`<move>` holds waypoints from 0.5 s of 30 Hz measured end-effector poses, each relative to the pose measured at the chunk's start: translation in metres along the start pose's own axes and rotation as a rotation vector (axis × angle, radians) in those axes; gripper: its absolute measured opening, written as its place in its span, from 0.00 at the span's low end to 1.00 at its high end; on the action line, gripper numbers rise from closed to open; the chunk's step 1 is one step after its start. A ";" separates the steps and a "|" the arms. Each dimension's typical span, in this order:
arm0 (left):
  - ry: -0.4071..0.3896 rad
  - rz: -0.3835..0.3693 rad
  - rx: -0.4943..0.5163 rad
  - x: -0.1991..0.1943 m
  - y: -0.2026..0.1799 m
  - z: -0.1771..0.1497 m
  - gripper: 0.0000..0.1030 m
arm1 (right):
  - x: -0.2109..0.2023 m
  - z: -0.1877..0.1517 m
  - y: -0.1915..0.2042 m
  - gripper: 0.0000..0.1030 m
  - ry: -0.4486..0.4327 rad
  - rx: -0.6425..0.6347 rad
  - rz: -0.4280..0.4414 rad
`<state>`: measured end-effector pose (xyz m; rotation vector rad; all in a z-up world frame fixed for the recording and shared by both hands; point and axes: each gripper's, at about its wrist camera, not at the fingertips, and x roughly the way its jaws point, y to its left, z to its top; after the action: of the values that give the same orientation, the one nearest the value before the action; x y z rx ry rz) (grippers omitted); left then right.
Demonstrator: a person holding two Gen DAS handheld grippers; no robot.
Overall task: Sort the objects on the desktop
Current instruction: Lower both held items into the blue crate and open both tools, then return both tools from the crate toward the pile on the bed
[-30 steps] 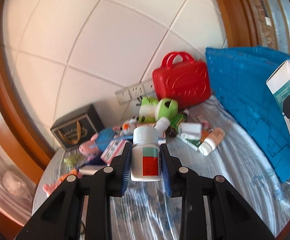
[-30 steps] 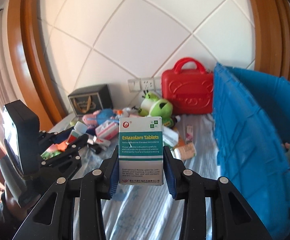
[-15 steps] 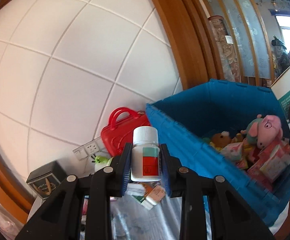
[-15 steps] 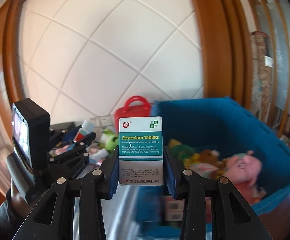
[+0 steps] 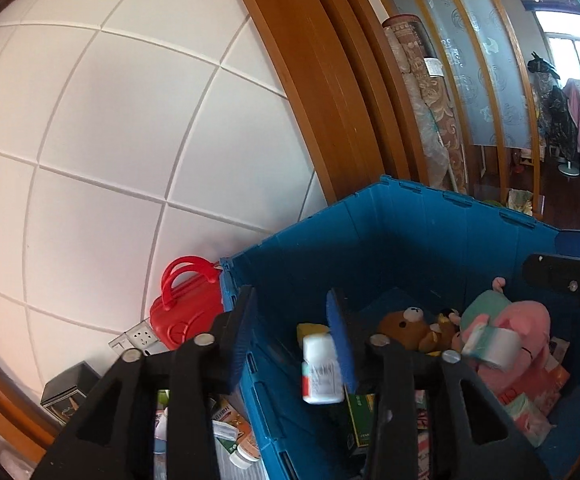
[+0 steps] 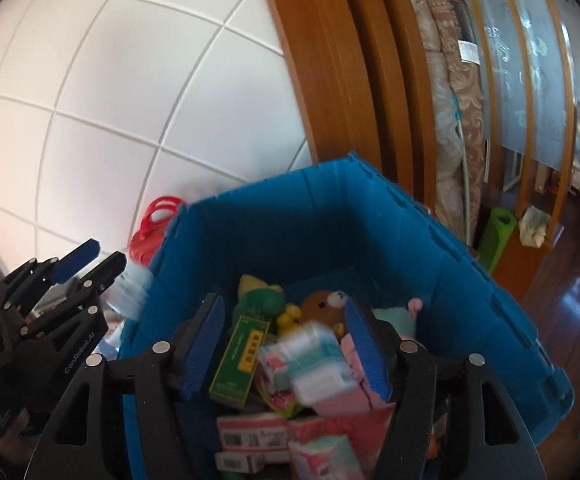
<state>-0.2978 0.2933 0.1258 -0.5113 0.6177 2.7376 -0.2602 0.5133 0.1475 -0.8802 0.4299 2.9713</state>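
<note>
My left gripper (image 5: 290,340) is open above the near wall of the blue crate (image 5: 430,232). The white pill bottle (image 5: 322,370) is loose and blurred, dropping beside the right finger into the crate. My right gripper (image 6: 286,344) is open over the same crate (image 6: 370,220). The Estazolam tablet box (image 6: 316,362) is blurred and tilted between the fingers, falling free; it also shows in the left wrist view (image 5: 490,344). The left gripper appears at the left of the right wrist view (image 6: 90,260).
The crate holds a brown bear (image 5: 406,326), a pink plush pig (image 5: 518,340), a green box (image 6: 242,360) and pink packets (image 6: 250,436). A red toy case (image 5: 182,312), a socket strip (image 5: 138,338) and small bottles (image 5: 242,450) lie left of the crate.
Both grippers have opened over the crate. The pill bottle and the tablet box have left the fingers and are falling into the crate.
</note>
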 end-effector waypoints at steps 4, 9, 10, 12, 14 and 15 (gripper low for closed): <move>-0.043 0.050 -0.029 -0.009 0.008 -0.003 0.72 | -0.011 0.004 -0.002 0.84 -0.046 0.003 0.024; -0.024 0.047 -0.052 -0.016 0.021 -0.018 0.72 | -0.015 0.001 0.006 0.86 -0.077 0.004 0.085; -0.017 0.051 -0.062 -0.017 0.025 -0.023 0.72 | -0.016 0.000 0.009 0.88 -0.081 0.002 0.100; -0.005 0.055 -0.086 -0.018 0.033 -0.031 0.72 | -0.020 -0.005 0.016 0.90 -0.091 -0.006 0.120; 0.005 0.073 -0.108 -0.022 0.043 -0.044 0.72 | -0.023 -0.011 0.029 0.92 -0.096 -0.026 0.132; 0.010 0.076 -0.128 -0.025 0.051 -0.053 0.72 | -0.024 -0.013 0.034 0.92 -0.099 -0.031 0.141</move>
<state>-0.2787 0.2202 0.1087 -0.5414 0.4753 2.8620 -0.2362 0.4783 0.1586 -0.7306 0.4625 3.1410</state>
